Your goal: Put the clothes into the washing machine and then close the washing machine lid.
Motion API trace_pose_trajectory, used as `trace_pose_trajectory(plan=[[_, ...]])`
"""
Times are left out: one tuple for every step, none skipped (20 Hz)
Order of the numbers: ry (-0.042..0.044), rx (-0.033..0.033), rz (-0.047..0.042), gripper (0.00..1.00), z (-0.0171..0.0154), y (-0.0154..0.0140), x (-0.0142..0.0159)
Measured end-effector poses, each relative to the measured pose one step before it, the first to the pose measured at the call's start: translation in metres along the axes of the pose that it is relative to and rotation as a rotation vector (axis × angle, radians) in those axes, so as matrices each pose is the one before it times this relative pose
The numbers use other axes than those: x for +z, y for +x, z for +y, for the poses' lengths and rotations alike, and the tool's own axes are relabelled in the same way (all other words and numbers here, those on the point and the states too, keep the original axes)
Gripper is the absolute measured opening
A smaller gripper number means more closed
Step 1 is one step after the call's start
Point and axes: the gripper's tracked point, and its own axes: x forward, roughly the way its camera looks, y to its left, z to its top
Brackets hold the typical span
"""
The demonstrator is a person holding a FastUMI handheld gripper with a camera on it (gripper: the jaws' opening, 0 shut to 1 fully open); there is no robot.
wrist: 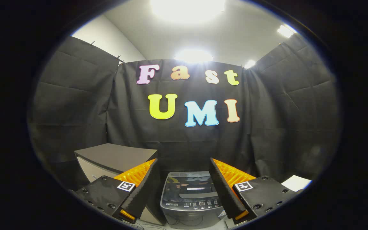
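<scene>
A small grey top-loading washing machine stands on the floor against the booth's wall, below and beyond my fingers. Its dark glossy lid lies flat and shut, with a row of buttons along the near edge. My gripper hangs above it, open, with nothing between the fingers. The machine shows through the gap between them.
A low cabinet with a dark flat top and a pale front stands just left of the machine. A white sheet lies to the right, beyond the right finger. Black cloth walls close the booth on three sides.
</scene>
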Motion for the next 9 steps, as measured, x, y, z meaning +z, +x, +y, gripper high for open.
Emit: trace_pose_trajectory(plan=[[-0.00173,0.00039,-0.00209,0.97,0.00006,-0.00042,0.00128],[-0.00116,-0.00062,-0.00370,0.97,0.00006,-0.00164,0.00192],[-0.00130,0.00297,0.00039,0.97,0.00175,0.00003,0.00063],[-0.00239,0.00217,0.00063,0.97,0.00146,-0.00052,-0.00065],[-0.00352,0.00133,0.00394,0.97,0.00058,0.00016,-0.00128],[0.00006,0.00140,0.00200,0.97,0.00077,-0.00052,-0.00029],[0.00301,0.00183,0.00065,0.97,0.00133,0.00052,0.00039],[0.00301,0.00074,-0.00120,0.97,0.00144,-0.00048,0.00096],[0.00146,-0.00185,-0.00060,0.97,-0.00051,0.00003,0.00036]])
